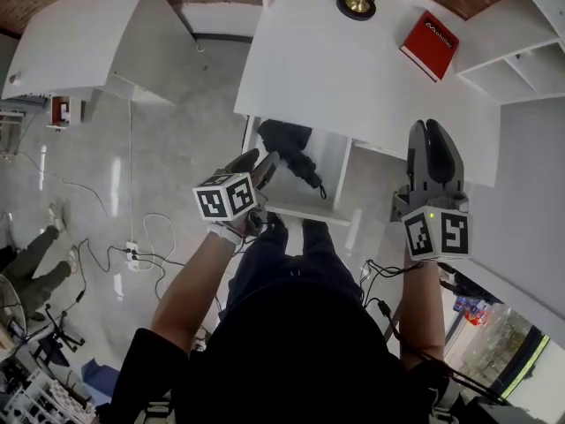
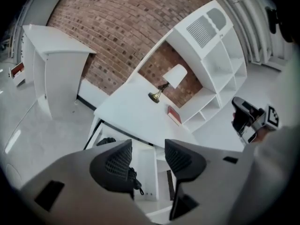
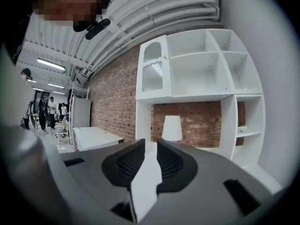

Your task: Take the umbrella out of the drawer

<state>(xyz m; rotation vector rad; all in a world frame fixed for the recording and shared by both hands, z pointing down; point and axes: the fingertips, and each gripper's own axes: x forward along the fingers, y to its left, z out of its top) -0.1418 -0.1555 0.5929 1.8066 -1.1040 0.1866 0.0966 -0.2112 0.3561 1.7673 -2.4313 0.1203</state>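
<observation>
- Left tool [image 1: 262, 168] angles down at the open drawer [image 1: 305, 210], jaws half apart, nothing between them.
- Black umbrella [image 1: 296, 157] lies in the drawer just ahead of that tool, partly hidden behind one jaw.
- Right tool [image 1: 434, 148] points level across the desk [image 1: 353, 69] edge, jaws a narrow slit, empty.
</observation>
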